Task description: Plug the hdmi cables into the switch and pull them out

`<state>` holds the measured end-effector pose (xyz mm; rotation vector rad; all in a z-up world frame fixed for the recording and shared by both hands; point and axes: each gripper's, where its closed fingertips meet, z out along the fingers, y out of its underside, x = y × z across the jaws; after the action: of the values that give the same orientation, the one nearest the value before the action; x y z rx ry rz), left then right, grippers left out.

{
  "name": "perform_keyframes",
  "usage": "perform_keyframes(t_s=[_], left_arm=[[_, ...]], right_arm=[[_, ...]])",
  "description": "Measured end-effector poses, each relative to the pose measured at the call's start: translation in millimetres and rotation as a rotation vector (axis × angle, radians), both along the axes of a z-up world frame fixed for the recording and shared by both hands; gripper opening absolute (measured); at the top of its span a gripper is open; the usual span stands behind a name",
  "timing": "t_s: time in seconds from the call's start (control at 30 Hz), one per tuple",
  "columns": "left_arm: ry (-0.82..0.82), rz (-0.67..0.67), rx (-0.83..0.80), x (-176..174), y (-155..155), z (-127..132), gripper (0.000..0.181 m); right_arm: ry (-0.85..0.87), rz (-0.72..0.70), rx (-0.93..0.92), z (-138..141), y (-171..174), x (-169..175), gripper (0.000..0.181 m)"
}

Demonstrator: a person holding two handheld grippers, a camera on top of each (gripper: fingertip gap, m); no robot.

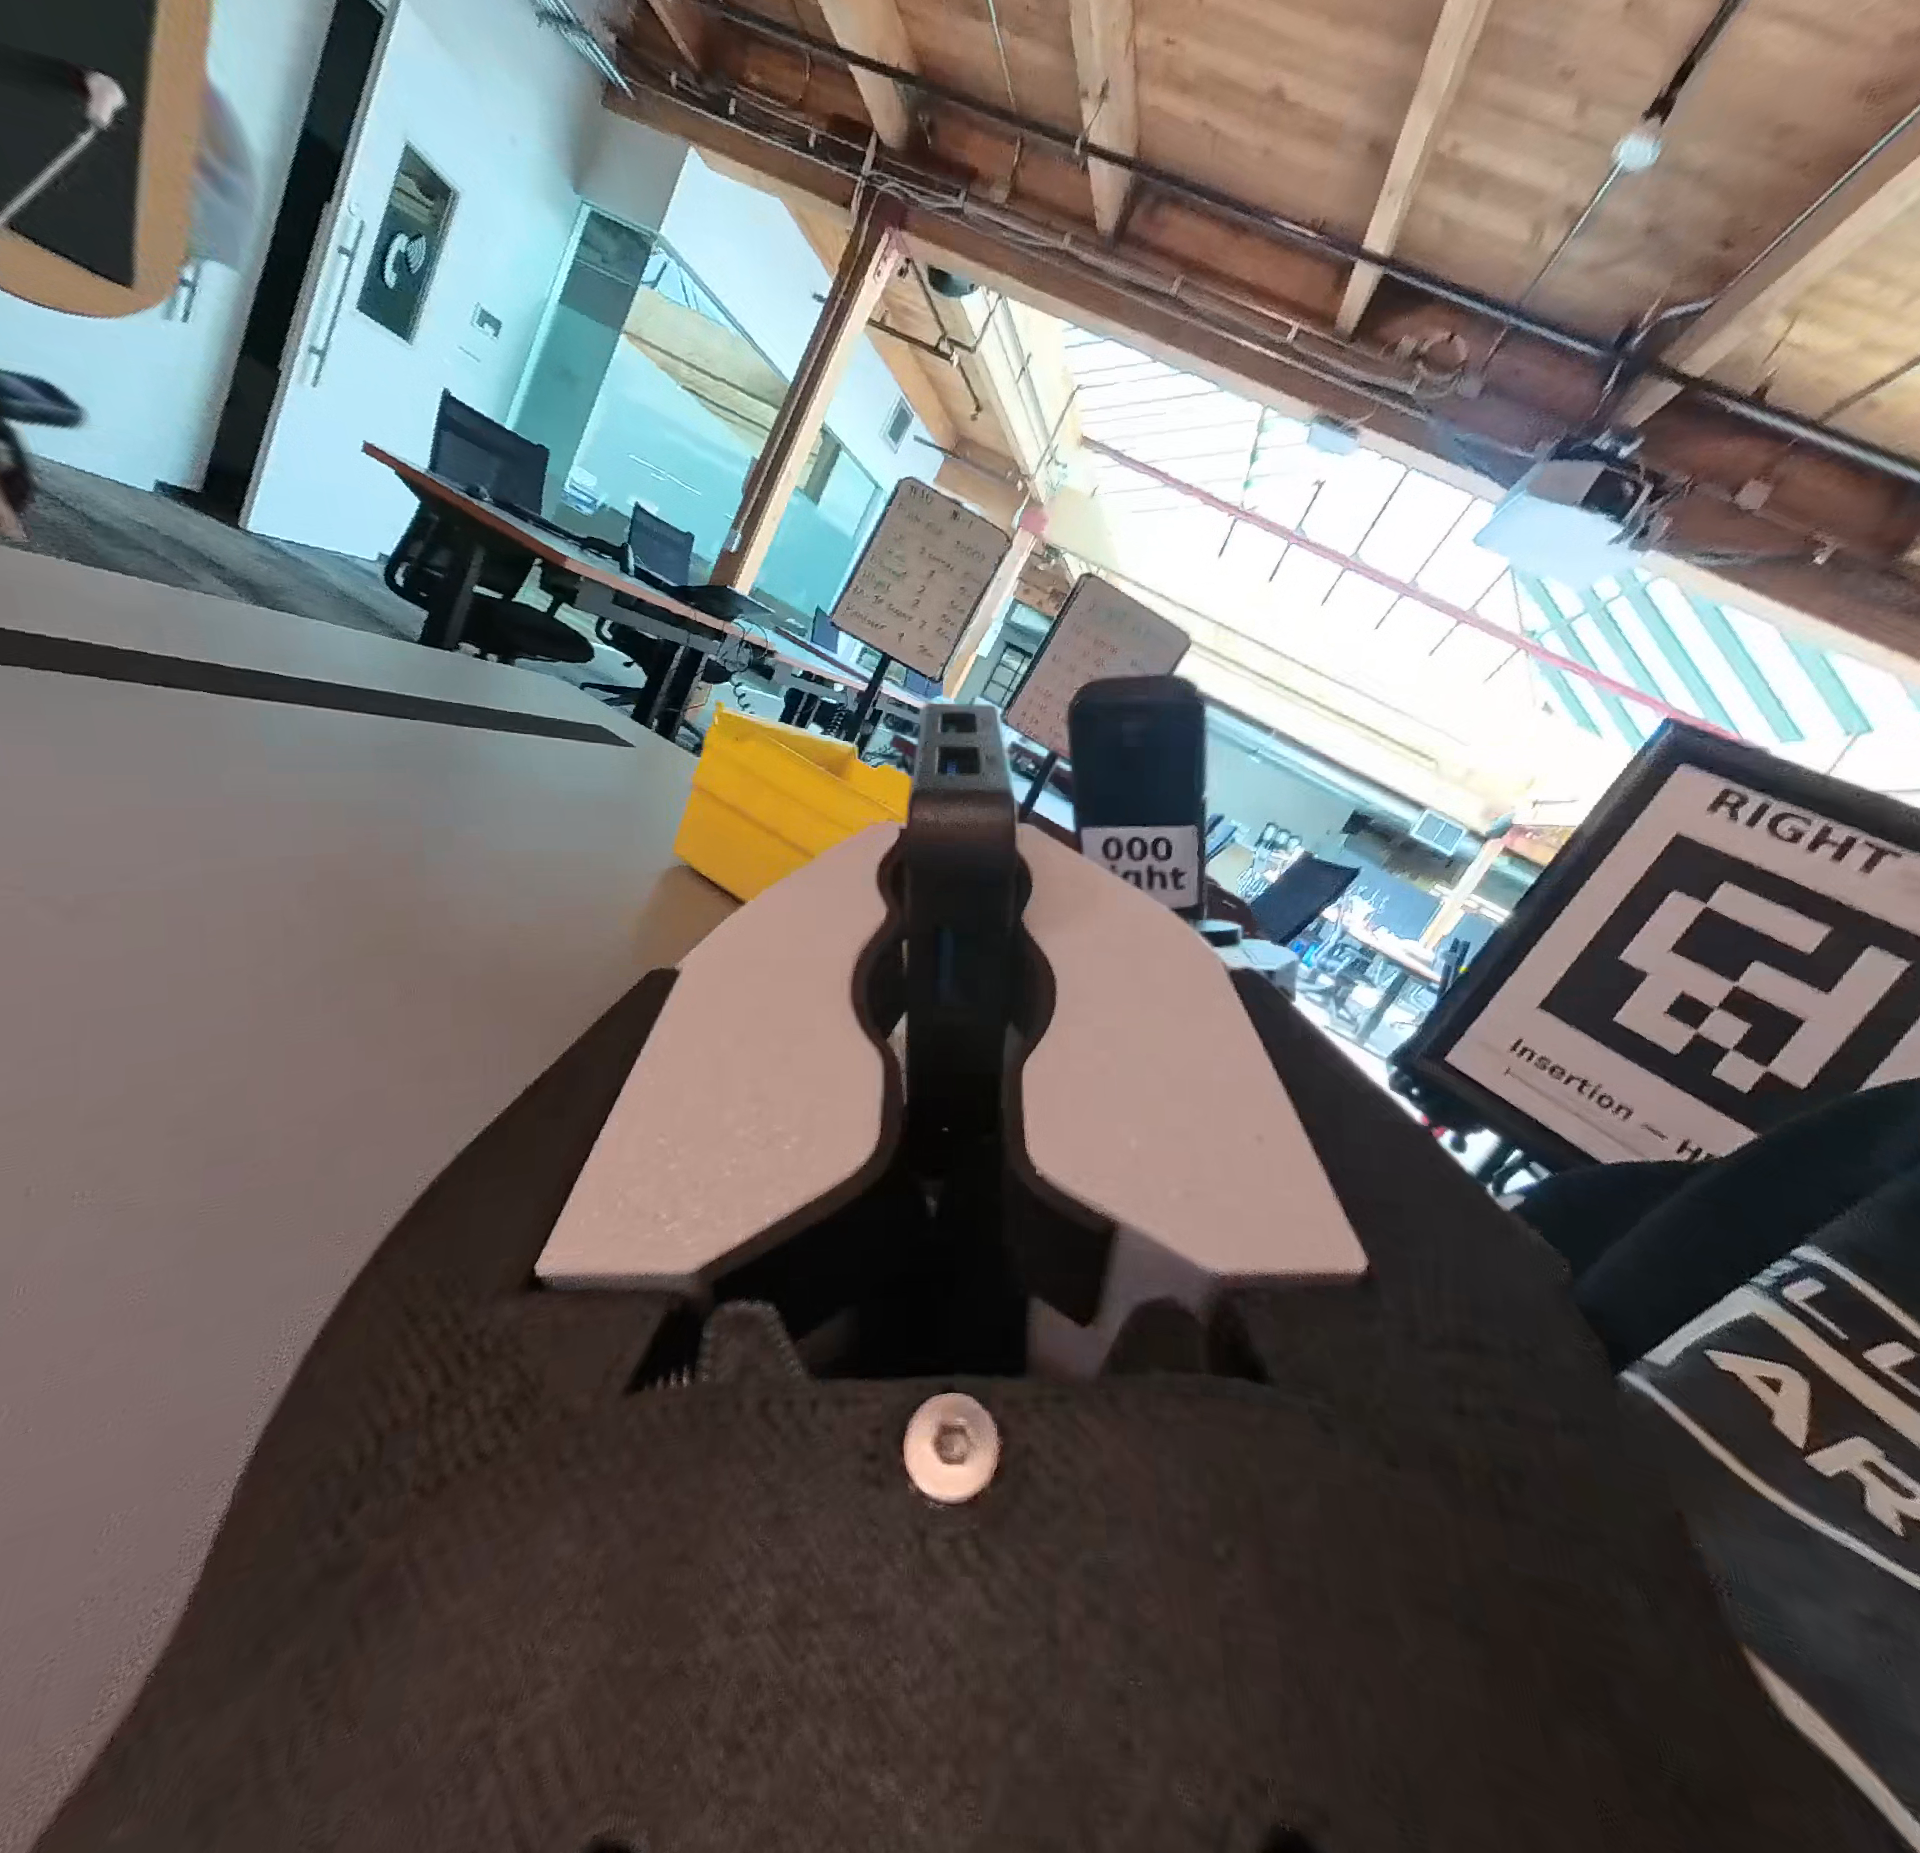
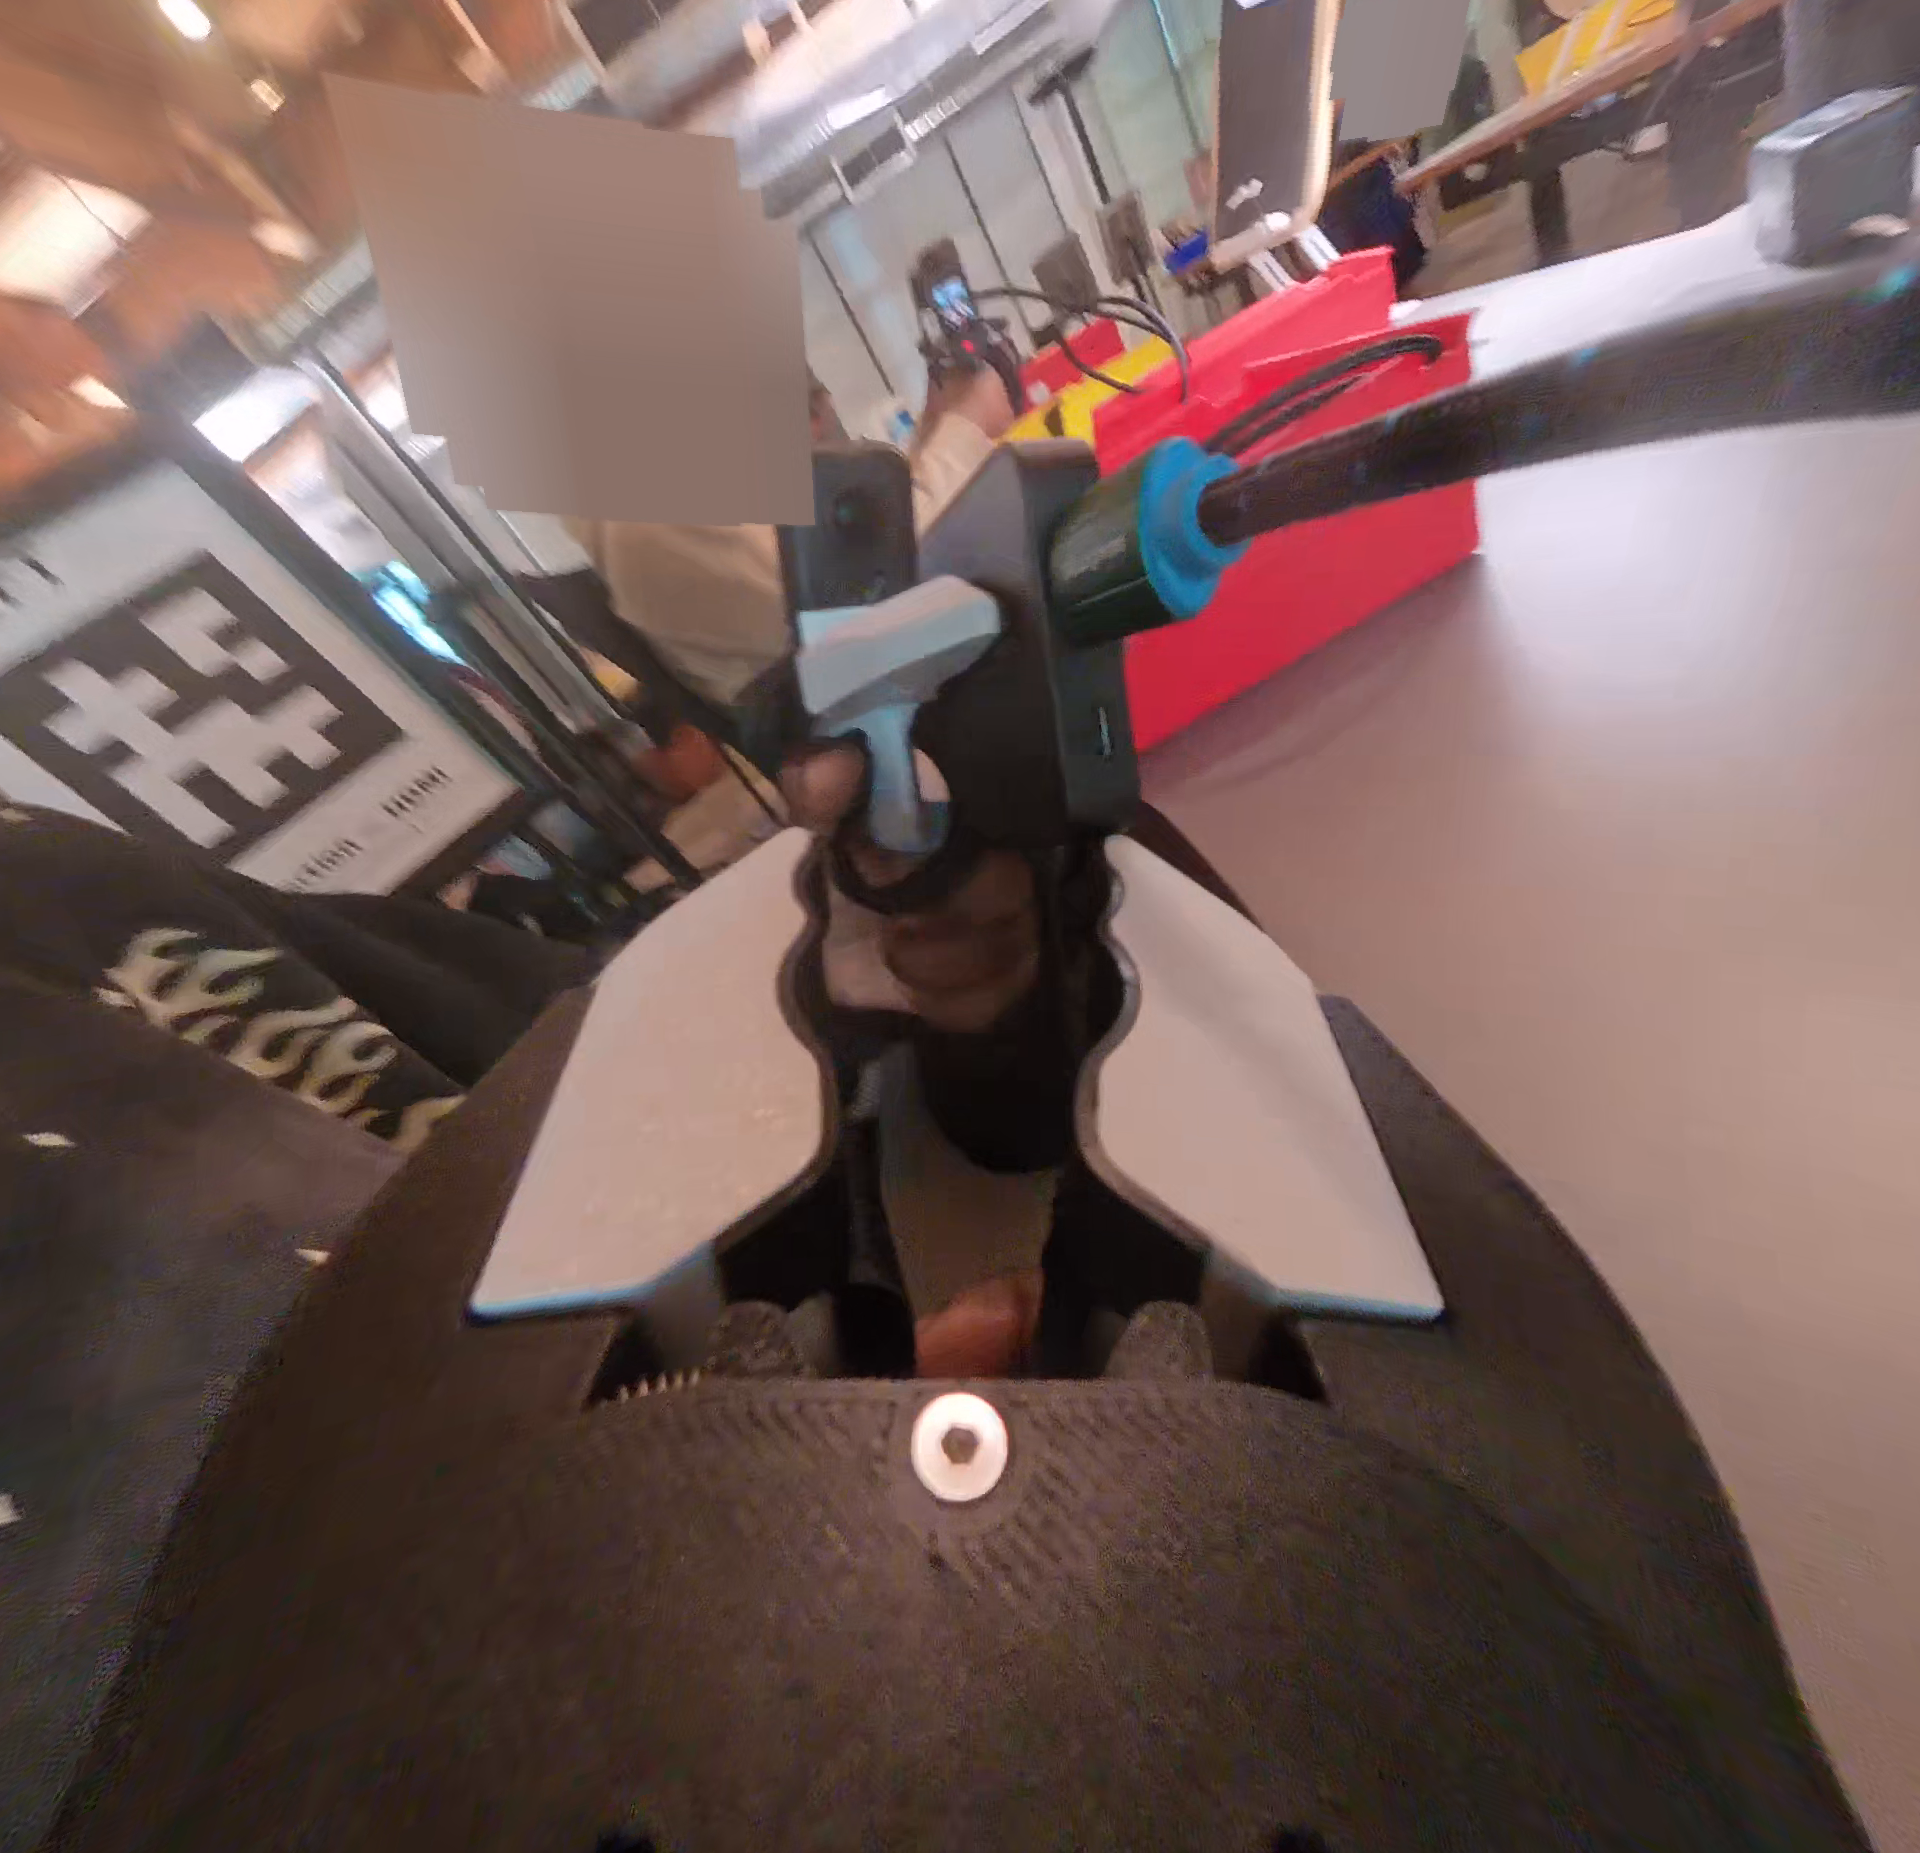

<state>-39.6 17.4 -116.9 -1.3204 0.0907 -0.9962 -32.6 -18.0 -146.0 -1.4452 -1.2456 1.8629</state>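
The left claw point(image 1: 958, 956) is sitting at the centre of the left wrist view, clenching a slim black switch point(image 1: 958, 806) that is sticking up past its white fingers point(image 1: 769, 1065). A yellow bin point(image 1: 774, 811) is resting on the grey counter point(image 1: 260, 868) just left of the fingertips. In the right wrist view, the right claw point(image 2: 961, 946) is spread wide with nothing in it. Above it, near the frame's centre, the switch point(image 2: 1049, 650) is carrying a black cable point(image 2: 1455, 442) with a blue collar point(image 2: 1179, 525), running to the upper right past a red bin point(image 2: 1299, 515).
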Motion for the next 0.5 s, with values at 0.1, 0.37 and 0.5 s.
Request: perform_keyframes(t_s=[0.1, 0.37, 0.5], left_arm=[[-0.01, -0.015, -0.006, -4, -2, 0, 0.013], [-0.054, -0.041, -0.02, -16, -12, 3, 0.014], [-0.051, -0.133, -0.032, 2, -15, 1, 0.015]], right_arm=[[0.024, 0.017, -0.052, 3, -4, -2, 0.053], [0.159, -0.174, -0.15, 23, 32, 0, 0.041], [0.162, -0.148, -0.191, 26, 24, -13, 0.021]])
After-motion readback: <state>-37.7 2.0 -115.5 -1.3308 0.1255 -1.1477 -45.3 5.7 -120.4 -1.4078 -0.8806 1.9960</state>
